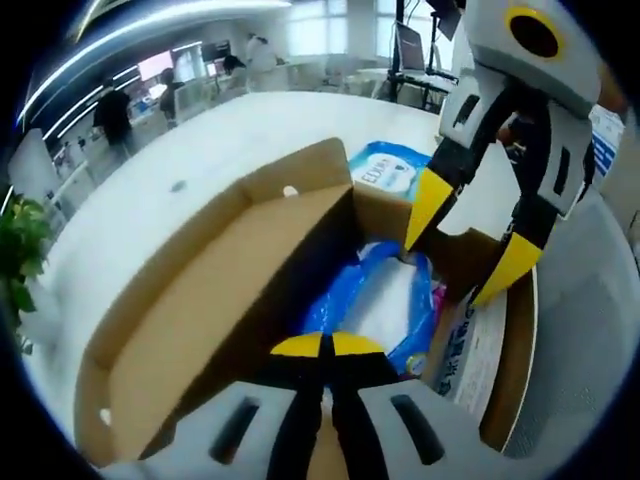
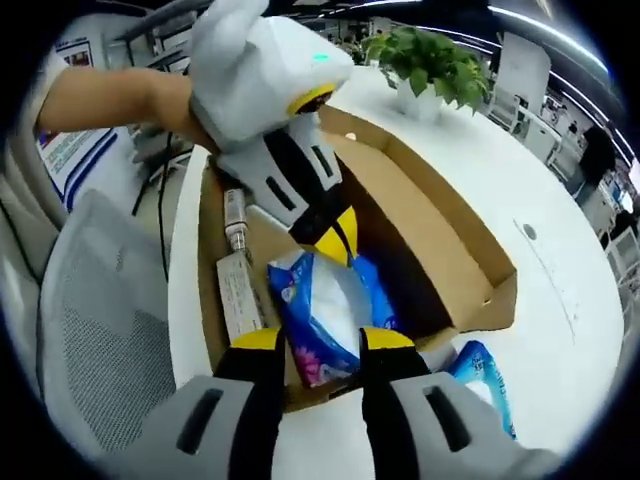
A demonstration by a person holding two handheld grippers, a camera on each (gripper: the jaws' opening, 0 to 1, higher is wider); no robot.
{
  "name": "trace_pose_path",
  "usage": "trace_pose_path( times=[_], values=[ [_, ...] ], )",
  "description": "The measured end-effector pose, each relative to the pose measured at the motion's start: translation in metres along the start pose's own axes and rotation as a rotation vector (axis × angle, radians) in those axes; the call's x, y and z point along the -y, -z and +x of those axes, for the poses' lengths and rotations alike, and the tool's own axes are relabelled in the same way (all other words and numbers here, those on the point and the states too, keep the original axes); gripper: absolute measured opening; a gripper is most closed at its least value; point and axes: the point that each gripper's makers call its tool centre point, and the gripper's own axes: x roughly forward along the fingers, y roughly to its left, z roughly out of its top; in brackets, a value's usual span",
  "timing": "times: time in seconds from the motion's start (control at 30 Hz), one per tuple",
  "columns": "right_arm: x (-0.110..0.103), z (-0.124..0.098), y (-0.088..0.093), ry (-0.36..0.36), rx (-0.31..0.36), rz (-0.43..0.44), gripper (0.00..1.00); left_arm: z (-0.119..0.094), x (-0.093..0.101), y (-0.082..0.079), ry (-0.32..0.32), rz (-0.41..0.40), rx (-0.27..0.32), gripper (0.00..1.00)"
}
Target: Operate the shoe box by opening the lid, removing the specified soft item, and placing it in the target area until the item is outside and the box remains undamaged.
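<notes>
An open brown cardboard shoe box (image 1: 190, 310) (image 2: 440, 230) stands on a white table with its lid folded back. Inside lies a soft blue and white plastic packet (image 1: 385, 300) (image 2: 325, 310). My left gripper (image 1: 325, 345) (image 2: 343, 240) reaches down into the box, its yellow tips pressed together on the packet's edge. My right gripper (image 2: 320, 340) (image 1: 468, 240) is open over the packet's other end, one yellow tip on each side of it.
A long white carton (image 2: 240, 290) (image 1: 470, 345) lies along one side wall inside the box. A second blue packet (image 1: 390, 170) (image 2: 480, 375) rests on the table just outside. A mesh chair (image 2: 90, 330) stands beside the table, a potted plant (image 2: 430, 60) at its far end.
</notes>
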Motion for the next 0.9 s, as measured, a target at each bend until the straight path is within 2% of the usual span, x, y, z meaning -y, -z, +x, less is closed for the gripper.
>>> trace_pose_path(
  times=[0.3, 0.43, 0.5, 0.57, 0.8, 0.9],
  values=[
    [0.008, 0.014, 0.006, 0.024, -0.066, -0.073, 0.2, -0.003, -0.001, -0.001, 0.008, 0.019, 0.015, 0.0],
    [0.005, 0.021, 0.007, 0.009, -0.087, -0.089, 0.14, -0.005, -0.004, 0.0, 0.006, 0.018, 0.015, 0.0],
    [0.005, 0.024, 0.015, 0.014, -0.132, -0.149, 0.13, -0.005, -0.004, 0.0, 0.007, 0.015, 0.016, 0.0],
    [0.004, 0.026, 0.018, 0.02, -0.145, -0.168, 0.11, -0.005, -0.004, -0.001, 0.009, 0.01, 0.017, 0.0],
    [0.008, 0.026, 0.018, 0.024, -0.138, -0.187, 0.0, -0.007, -0.005, -0.001, 0.005, 0.011, 0.022, 0.0],
    [0.007, 0.024, 0.018, 0.016, -0.131, -0.17, 0.0, -0.009, -0.005, -0.003, 0.005, 0.013, 0.029, 0.0]
  ],
)
